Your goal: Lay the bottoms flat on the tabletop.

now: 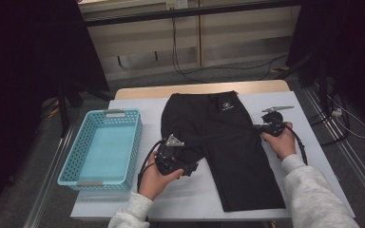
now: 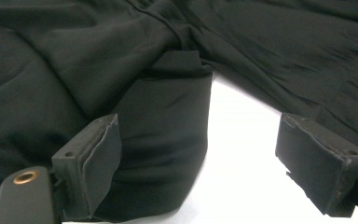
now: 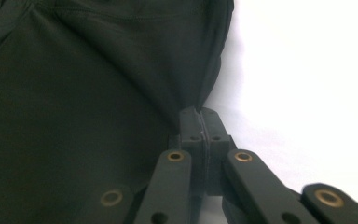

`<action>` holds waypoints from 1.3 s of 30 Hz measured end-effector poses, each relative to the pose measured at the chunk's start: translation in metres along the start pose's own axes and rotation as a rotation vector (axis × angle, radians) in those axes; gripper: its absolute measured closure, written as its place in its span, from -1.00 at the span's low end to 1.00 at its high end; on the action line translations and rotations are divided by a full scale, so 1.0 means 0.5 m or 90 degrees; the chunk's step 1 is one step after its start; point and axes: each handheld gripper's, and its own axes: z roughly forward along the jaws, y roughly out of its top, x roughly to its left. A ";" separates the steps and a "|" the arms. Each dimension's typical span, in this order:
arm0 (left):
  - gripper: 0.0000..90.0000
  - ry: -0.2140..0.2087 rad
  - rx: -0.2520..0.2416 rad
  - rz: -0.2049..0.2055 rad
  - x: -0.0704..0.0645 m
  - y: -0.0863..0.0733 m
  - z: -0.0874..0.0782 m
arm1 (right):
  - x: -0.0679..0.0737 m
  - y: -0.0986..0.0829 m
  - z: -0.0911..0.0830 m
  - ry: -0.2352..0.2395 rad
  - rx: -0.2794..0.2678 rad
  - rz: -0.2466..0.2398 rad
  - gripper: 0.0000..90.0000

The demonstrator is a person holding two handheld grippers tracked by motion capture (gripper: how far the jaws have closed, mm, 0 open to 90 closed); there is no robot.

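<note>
Black shorts (image 1: pixel 228 142) with a small white logo lie flat on the white-covered table (image 1: pixel 195 194). One leg reaches toward the front edge, and the other is folded up on the left. My left gripper (image 1: pixel 190 168) stands open at that folded leg. In the left gripper view, the rounded fold of fabric (image 2: pixel 168 140) sits between the wide-apart jaws of the left gripper (image 2: pixel 200 154), against the left pad. My right gripper (image 1: pixel 259 126) is at the right side edge of the shorts. The right gripper (image 3: pixel 199 116) is shut, pinching the fabric edge (image 3: pixel 209 79).
A light blue perforated basket (image 1: pixel 136 142) stands empty on the left side of the table. Bare white cover lies in front of and to the right of the shorts. Beyond the table are dark stands, floor cables and a rail.
</note>
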 end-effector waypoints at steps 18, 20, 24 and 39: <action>-0.68 0.007 0.002 -0.004 0.001 0.000 -0.001 | -0.062 -0.032 -0.045 -0.019 -0.007 0.046 1.00; -0.68 0.007 0.001 -0.005 0.002 0.000 -0.002 | -0.061 -0.032 -0.048 -0.025 0.000 0.042 0.98; -0.68 0.007 -0.001 -0.004 0.002 0.001 -0.004 | -0.060 -0.028 -0.047 -0.057 -0.013 0.023 0.62; -0.68 0.004 0.000 -0.004 -0.001 0.005 0.008 | -0.063 0.062 0.062 -0.050 -0.053 0.040 1.00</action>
